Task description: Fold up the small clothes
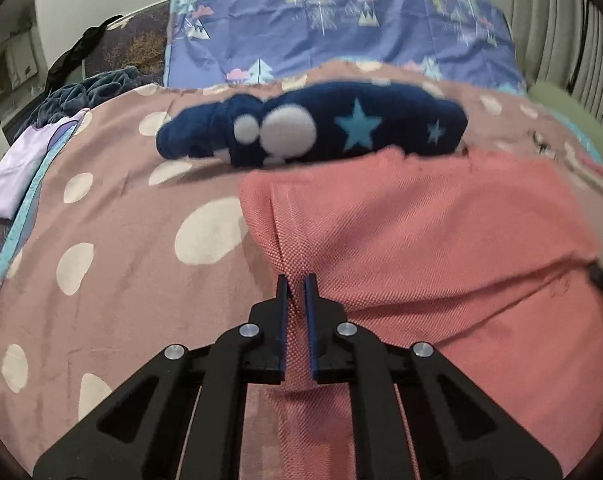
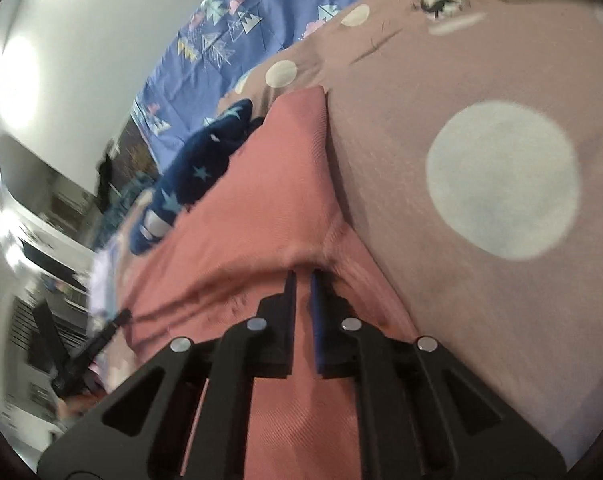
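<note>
A salmon-pink knit garment (image 1: 421,248) lies on a dusty-pink polka-dot blanket (image 1: 121,240). My left gripper (image 1: 296,280) is shut on the garment's near left edge, with cloth pinched between the narrow jaws. In the right wrist view the same pink garment (image 2: 261,200) is lifted, and my right gripper (image 2: 302,276) is shut on its edge, bunching the cloth at the tips. The left gripper (image 2: 113,320) shows at the garment's far side. A navy fleece garment with stars and white dots (image 1: 313,128) lies just behind the pink one; it also shows in the right wrist view (image 2: 193,168).
A blue tree-print sheet (image 1: 341,28) covers the bed behind the blanket. A lilac cloth (image 1: 17,176) and dark teal clothes (image 1: 85,92) lie at the left. A green item (image 1: 573,116) sits at the right. A wall and furniture (image 2: 33,208) stand beyond.
</note>
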Tool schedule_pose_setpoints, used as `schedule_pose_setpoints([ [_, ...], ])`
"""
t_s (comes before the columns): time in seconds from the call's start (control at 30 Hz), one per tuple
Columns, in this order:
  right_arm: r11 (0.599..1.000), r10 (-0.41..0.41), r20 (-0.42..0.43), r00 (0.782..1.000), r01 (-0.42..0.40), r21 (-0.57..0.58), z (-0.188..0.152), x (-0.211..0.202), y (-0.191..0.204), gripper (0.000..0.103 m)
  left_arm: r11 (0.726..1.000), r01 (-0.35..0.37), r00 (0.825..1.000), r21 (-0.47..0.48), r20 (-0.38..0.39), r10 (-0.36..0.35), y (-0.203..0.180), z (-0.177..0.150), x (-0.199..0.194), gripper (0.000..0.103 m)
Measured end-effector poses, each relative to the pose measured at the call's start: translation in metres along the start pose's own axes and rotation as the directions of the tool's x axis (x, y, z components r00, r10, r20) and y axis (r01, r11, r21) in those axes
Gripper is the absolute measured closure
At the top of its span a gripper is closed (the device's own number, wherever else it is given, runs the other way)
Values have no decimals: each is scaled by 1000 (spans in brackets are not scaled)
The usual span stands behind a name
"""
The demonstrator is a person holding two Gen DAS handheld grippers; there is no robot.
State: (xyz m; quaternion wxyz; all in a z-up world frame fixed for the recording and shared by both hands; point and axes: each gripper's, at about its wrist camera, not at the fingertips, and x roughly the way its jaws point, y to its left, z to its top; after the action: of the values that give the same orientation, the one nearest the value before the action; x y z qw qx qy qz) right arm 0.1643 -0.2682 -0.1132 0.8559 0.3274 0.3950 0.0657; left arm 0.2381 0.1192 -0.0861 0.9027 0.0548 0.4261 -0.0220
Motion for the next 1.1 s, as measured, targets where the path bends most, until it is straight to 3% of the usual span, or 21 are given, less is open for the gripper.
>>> schedule_pose_setpoints([
  [0.03, 999, -25, 2, 1000, 25, -29, -2, -6, 6, 95, 999, -35, 999, 13, -20, 35, 0, -3, 4, 91],
  [0.07, 998, -36, 5, 999, 37, -59, -2, -11, 13, 92, 999, -45, 999, 11, -23, 45, 1, -5, 4, 80],
  [0.13, 992, -40, 24, 999, 43, -115, -2, -16, 23, 92, 998, -63, 998, -14, -3, 63, 4, -7, -2, 68],
  [0.27, 966, -66, 77, 995, 83, -243, 5, -13, 43, 92, 999, 14, 996, -37, 85, -11, 0, -9, -27, 65],
  [0.3, 957, -121, 81, 989, 138, -254, 7, -3, 42, 91, 1000, 18, 996, -17, 85, -17, -4, -12, -27, 62],
  [0.37, 926, -245, 55, 968, 251, -281, 6, 23, 29, 98, 999, -48, 999, 20, 4, 48, -10, -19, -5, 57],
  [0.4, 930, -241, 47, 969, 244, -273, 5, 29, 24, 98, 997, -73, 996, 36, -57, 75, -12, -27, 11, 54],
  [0.43, 941, -217, 51, 975, 223, -256, 6, 26, 21, 98, 996, -87, 996, 36, -9, 88, -11, -35, 14, 48],
  [0.5, 937, -215, 57, 975, 223, -269, 6, 20, 23, 96, 997, -79, 997, 10, -3, 79, -6, -34, 8, 48],
  [0.57, 937, -191, 48, 980, 197, -289, 0, 13, 22, 92, 999, -39, 999, -37, -16, 39, 0, -37, 1, 48],
  [0.67, 948, -129, 41, 991, 135, -288, -13, -19, 14, 77, 997, 48, 999, -55, -17, -49, 6, -60, -18, 48],
  [0.77, 940, -112, 39, 993, 118, -320, -36, -56, -1, 75, 989, 140, 990, -58, 10, -139, 11, -95, -44, 48],
  [0.9, 947, -85, -23, 996, 73, -313, -66, -87, -18, 73, 959, 270, 963, -89, 21, -270, 15, -137, -76, 48],
  [0.97, 949, -68, -59, 996, 47, -311, -79, -101, -26, 73, 934, 346, 938, -86, 21, -345, 12, -159, -90, 48],
  [1.1, 945, -54, -104, 993, 17, -328, -105, -119, -32, 73, 912, 407, 913, -55, 15, -407, 1, -192, -115, 48],
])
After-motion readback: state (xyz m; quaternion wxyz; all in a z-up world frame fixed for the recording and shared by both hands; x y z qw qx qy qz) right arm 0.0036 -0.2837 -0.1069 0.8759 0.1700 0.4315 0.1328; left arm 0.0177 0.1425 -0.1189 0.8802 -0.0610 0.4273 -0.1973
